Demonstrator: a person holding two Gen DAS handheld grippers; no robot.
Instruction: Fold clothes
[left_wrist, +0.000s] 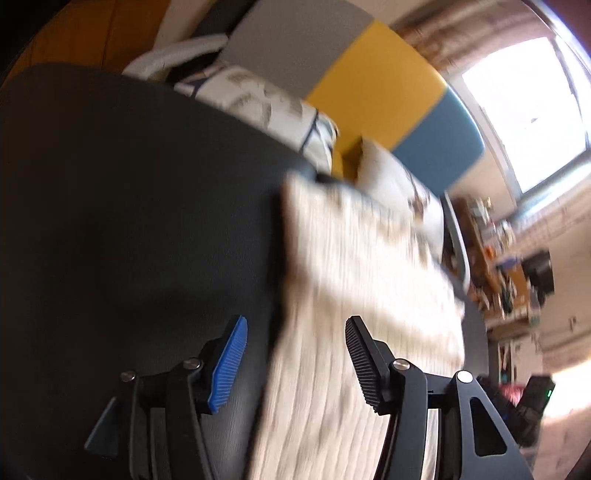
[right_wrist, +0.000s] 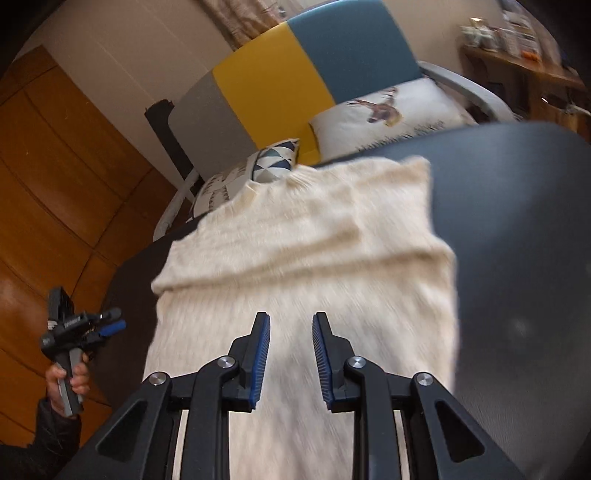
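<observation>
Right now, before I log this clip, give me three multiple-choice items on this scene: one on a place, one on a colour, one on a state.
1. Where does the sweater lie?
A. on the dark table
B. on the sofa
C. on the floor

2. What colour is the middle panel of the sofa back?
A. red
B. yellow
C. green

3. How does the right gripper stand?
A. clamped on the sweater
C. holding a cushion
B. open, nothing between its fingers

Answers: 1 A, the cream knit is spread on the dark top. 2 B, yellow sits between grey and blue. 3 B, a clear gap shows between the pads.
</observation>
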